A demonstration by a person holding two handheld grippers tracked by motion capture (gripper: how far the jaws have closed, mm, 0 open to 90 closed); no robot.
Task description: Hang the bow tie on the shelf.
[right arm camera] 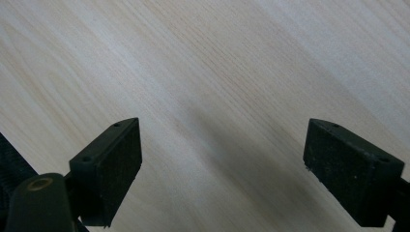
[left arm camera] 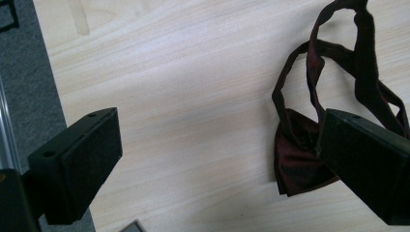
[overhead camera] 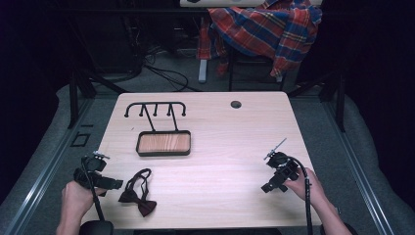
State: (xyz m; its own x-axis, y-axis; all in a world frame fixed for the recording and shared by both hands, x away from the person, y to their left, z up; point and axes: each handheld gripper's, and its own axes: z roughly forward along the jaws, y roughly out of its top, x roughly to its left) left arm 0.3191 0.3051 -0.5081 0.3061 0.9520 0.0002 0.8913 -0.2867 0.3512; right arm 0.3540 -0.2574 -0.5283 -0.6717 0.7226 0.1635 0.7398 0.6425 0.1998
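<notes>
Left gripper (overhead camera: 115, 184) hovers at the near left edge of the pale wooden table (overhead camera: 235, 142), its jaws spread wide and gripping nothing, just left of the dark maroon fabric bow tie (overhead camera: 138, 194). In the left gripper view one jaw already overlaps the bow tie (left arm camera: 302, 154), which lies flat with its thin neck strap looped away from the knot; the wide gape looks chosen to straddle the bow for a pinch, though that is a guess. Beyond the bow tie, farther up the table, stands a black metal rack with a row of hooks (overhead camera: 155, 108) rising from a shallow wood-lined tray (overhead camera: 163, 143), a likely place to hang the strap. Far to the right of the bow tie, the right gripper (overhead camera: 268, 187) is also parted and empty over bare tabletop (right arm camera: 217, 72), seemingly waiting.
</notes>
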